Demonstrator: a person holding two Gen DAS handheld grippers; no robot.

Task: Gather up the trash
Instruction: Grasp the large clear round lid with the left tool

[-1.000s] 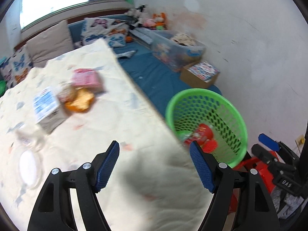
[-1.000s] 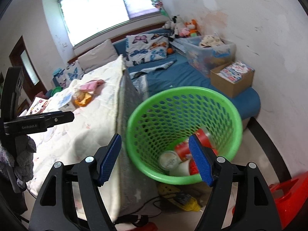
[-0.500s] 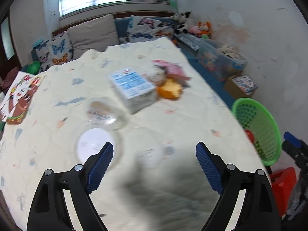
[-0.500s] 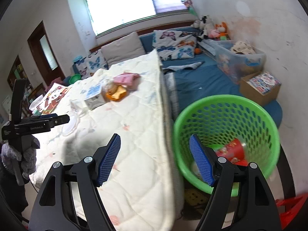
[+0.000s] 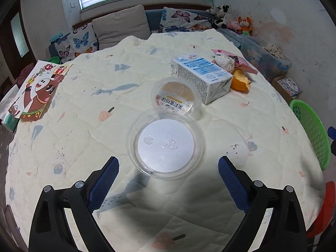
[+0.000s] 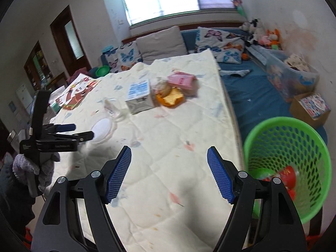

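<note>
An open clear plastic clamshell (image 5: 166, 145) lies on the quilted table, its labelled lid (image 5: 175, 96) hinged back. My left gripper (image 5: 168, 178) hovers just short of it, jaws opening, nothing between them. Beyond lie a blue-and-white milk carton (image 5: 201, 77), an orange peel (image 5: 240, 82), a crumpled wrapper (image 5: 225, 62) and a pink packet (image 5: 243, 63). My right gripper (image 6: 169, 174) is open and empty over the quilt near the table's right edge. The green basket (image 6: 287, 163) stands below that edge with a red cup (image 6: 288, 175) inside.
A picture book (image 5: 37, 88) lies at the table's left edge. Butterfly pillows (image 5: 119, 27) and a blue couch sit behind. A clear storage bin (image 6: 292, 77) and a cardboard box (image 6: 313, 107) stand by the right wall. A red stool (image 5: 321, 208) is beside the basket.
The left gripper swung from the basket side to above the table, now facing the clear clamshell, and its jaws widened. The right gripper turned left from the basket toward the table.
</note>
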